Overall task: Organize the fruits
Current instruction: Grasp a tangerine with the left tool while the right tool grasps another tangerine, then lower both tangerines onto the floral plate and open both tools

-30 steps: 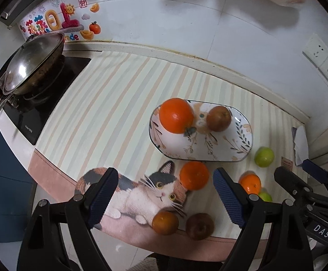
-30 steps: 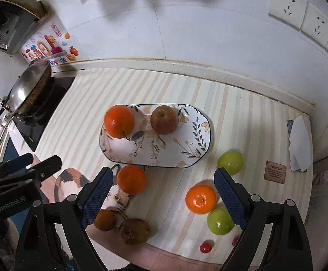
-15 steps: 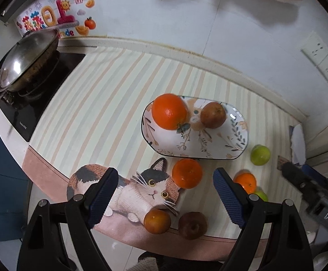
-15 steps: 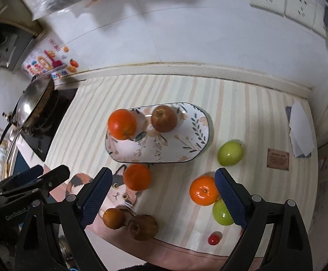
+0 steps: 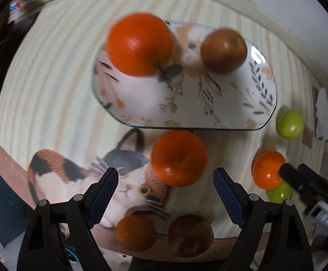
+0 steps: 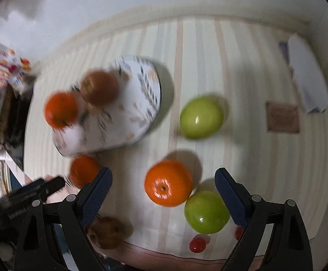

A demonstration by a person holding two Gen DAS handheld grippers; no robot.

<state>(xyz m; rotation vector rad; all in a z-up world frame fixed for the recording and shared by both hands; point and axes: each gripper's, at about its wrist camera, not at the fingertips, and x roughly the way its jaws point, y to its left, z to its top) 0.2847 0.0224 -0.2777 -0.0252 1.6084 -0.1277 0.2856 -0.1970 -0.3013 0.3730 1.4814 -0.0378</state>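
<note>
Both my grippers have dropped much closer to the striped mat (image 6: 243, 72) than a second ago, so the fruit now fills the frames. My left gripper (image 5: 165, 194) stays wide and empty, its jaws flanking the loose orange (image 5: 179, 158) at lower centre, just below the oval plate (image 5: 220, 108), which still carries a large orange (image 5: 140, 44) and a brown fruit (image 5: 224, 50). My right gripper (image 6: 163, 194) is equally wide and empty, with the second orange (image 6: 168, 182) between its jaws, touching a green apple (image 6: 206, 212) at lower right.
</note>
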